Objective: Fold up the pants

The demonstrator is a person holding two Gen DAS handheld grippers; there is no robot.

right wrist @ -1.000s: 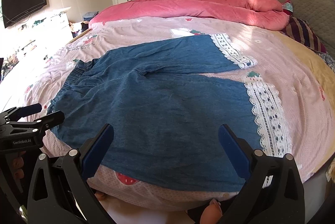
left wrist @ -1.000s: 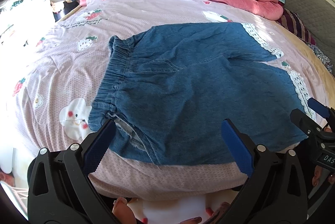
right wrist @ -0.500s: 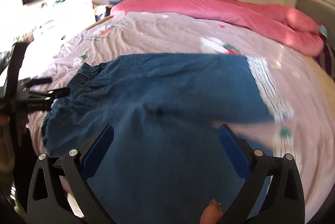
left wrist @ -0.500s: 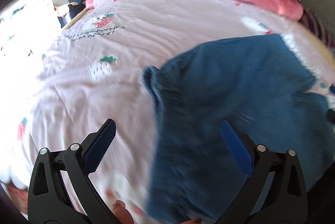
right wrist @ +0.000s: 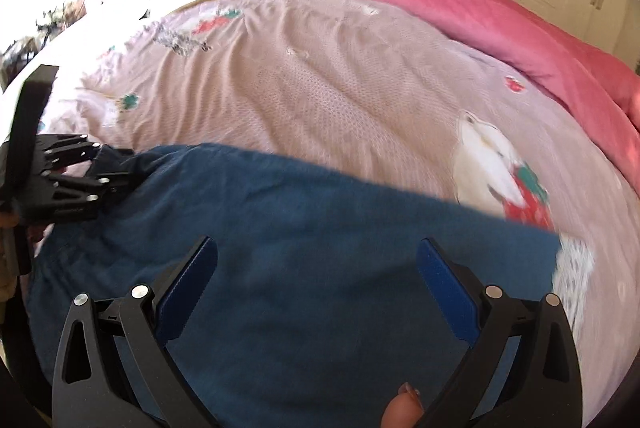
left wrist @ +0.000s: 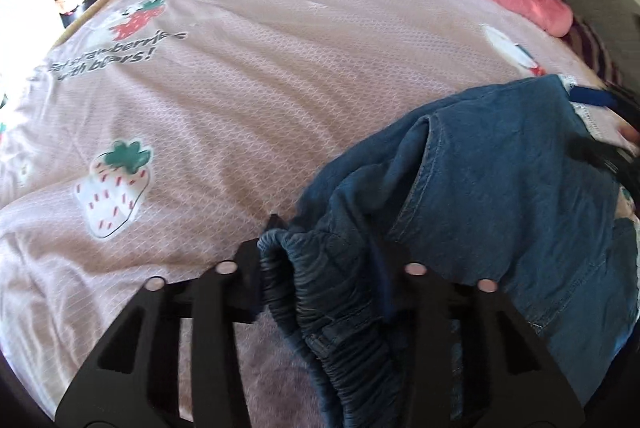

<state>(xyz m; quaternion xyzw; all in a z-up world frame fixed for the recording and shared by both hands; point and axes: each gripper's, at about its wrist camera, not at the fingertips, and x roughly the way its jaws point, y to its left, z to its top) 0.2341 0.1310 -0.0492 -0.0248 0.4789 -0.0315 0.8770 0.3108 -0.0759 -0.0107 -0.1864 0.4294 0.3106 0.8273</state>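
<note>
I have the left gripper (left wrist: 320,260) pinched on the elastic waistband of the pants (left wrist: 500,196), bottom centre of the left view. The pants run from there toward the right of frame, lace hem (right wrist: 574,268) far end. Right gripper (right wrist: 316,276) is spread wide over mid-leg denim, gripping nothing. I judge the right is nearer the hem, so it takes that end.

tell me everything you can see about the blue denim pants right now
The pants are dark blue, soft denim-like cloth with a gathered elastic waistband and white lace trim at a leg hem. They lie rumpled on the pink strawberry-print bedspread. The left gripper is closed on the waistband, bunching it. The right gripper hangs open over the cloth; whether it touches is unclear.
</note>
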